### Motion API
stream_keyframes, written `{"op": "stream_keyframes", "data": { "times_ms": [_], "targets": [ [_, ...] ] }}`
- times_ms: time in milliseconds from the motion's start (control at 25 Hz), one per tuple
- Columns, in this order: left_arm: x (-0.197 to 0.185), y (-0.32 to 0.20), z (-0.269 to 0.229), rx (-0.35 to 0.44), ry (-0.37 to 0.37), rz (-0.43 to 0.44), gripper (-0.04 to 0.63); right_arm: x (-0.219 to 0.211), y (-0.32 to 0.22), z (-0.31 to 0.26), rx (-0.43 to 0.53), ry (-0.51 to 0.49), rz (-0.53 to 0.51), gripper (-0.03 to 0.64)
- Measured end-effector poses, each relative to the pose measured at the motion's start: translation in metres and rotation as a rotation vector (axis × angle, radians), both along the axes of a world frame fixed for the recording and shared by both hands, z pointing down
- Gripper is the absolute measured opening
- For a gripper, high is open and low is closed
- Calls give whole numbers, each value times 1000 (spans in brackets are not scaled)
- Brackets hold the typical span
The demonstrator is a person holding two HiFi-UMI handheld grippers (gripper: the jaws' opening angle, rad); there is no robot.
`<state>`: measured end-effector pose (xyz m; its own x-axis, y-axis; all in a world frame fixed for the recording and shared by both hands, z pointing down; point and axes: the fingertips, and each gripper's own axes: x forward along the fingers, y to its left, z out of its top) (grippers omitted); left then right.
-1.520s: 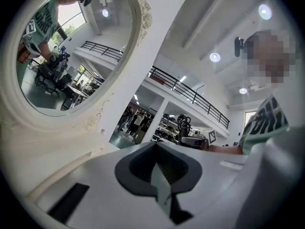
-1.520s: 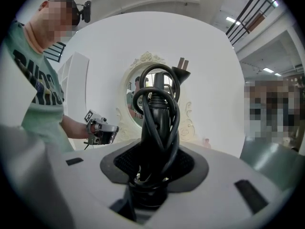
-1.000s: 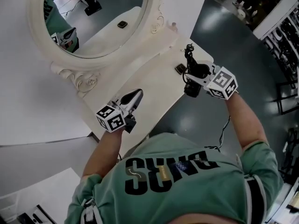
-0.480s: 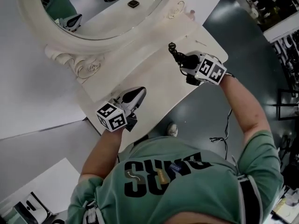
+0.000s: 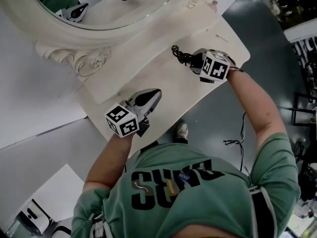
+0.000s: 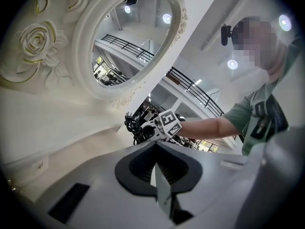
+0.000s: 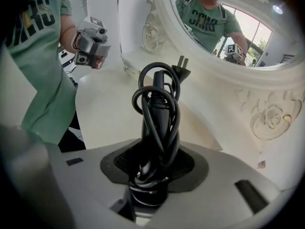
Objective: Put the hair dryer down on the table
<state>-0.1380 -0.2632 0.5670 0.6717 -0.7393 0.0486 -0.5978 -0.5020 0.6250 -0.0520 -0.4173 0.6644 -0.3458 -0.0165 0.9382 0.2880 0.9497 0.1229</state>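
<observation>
Setting: cream-white surface (image 5: 166, 86) in front of a large oval mirror (image 5: 69, 31) with a carved frame; a moulded rose (image 5: 91, 63) sits at the frame's lower corner.
Person: green T-shirt, one gripper in each hand, arms reaching over the surface from its near edge.
Right gripper (image 5: 194, 61): over the far part of the surface, near the foot of the mirror frame, angled steeply down.
Right fingers: clamped on the black handle of the hair dryer (image 7: 157, 113), as the right gripper view shows.
Hair dryer: in the right gripper's grip, over the surface; its black cord is looped round the handle and the plug (image 7: 181, 67) sticks out at the far end, towards the mirror. The barrel is hidden behind the gripper.
Contact with surface: cannot tell from any view whether the dryer touches it.
Left gripper (image 5: 150, 97): near the front edge of the surface, well apart from the right one, held about level and pointing across the top.
Left fingers: together, nothing between them.
Left gripper view: looks across at the right gripper's marker cube (image 6: 169, 122) with the coiled cord just beside it.
Below: dark floor (image 5: 218, 118); one shoe (image 5: 182, 130) shows under the surface's edge.
</observation>
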Motion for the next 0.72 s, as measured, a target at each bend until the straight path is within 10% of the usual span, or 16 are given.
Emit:
{"op": "stream_keyframes", "data": {
  "times_ms": [720],
  "targets": [
    [-4, 10, 20, -24, 28, 7, 9, -5, -5, 60, -27, 220, 26, 150]
  ]
}}
